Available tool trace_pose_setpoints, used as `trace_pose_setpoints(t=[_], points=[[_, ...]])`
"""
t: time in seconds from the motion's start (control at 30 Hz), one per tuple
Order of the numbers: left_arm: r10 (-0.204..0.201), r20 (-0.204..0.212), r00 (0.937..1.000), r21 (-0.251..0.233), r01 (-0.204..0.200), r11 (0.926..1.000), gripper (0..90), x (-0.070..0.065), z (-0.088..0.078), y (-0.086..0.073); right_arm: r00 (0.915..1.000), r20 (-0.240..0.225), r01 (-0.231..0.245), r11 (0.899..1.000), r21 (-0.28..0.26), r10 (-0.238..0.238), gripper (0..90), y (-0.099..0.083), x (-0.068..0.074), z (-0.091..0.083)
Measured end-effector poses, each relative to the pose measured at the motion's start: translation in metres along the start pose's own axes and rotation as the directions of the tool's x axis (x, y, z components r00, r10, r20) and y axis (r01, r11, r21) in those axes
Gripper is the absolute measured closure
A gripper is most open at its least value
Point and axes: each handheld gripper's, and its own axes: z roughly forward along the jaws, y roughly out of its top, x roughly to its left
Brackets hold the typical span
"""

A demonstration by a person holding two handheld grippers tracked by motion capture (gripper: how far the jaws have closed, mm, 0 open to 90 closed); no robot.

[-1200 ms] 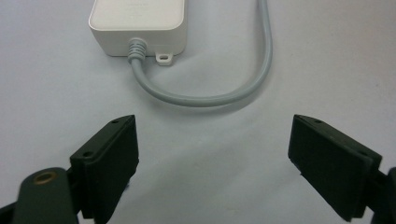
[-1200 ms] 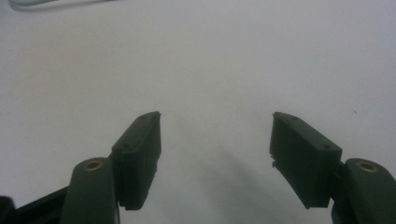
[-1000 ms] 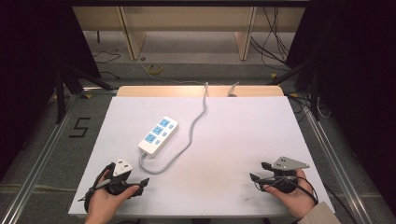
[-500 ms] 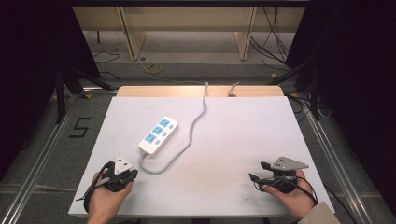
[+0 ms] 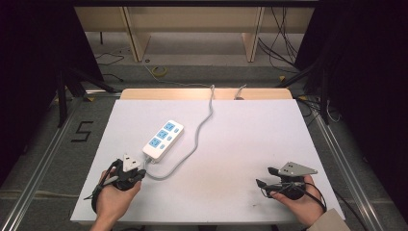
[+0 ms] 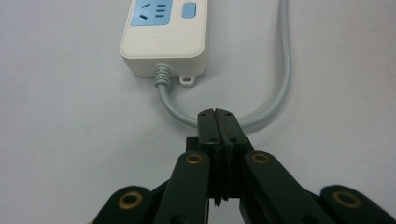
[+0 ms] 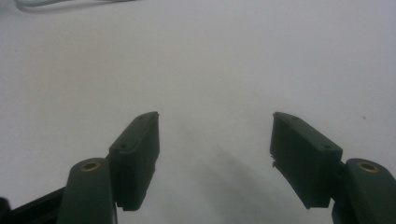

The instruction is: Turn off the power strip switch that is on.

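Beside cable, pressed-together left gripper

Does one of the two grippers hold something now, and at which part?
Nothing is held. The left gripper is shut and empty, just short of the grey cable. The right gripper is open above the table.

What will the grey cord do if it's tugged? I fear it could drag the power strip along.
The grey cord lies in a loose curve, so it probably bends easily and takes up slack first. The power strip looks like light plastic lying flat on the smooth table, so it would likely slide, not tip.
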Motion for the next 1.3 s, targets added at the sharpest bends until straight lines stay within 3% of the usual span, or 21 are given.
trace_pose_setpoints(t=[0.6, 1.3], points=[[-0.008, -0.016, 0.9998, 0.014, 0.008, 0.9999, 89.6, 0.002, 0.009, 0.021, 1.0, -0.003, 0.003, 1.0, 0.001, -0.003, 33.9, 0.0, 0.001, 0.001], [0.01, -0.02, 0.9997, 0.029, -0.01, 0.9995, 89.6, 0.001, 0.02, 0.041, 1.0, -0.002, 0.006, 1.0, -0.001, -0.006, 33.9, 0.0, 0.002, 0.001]])
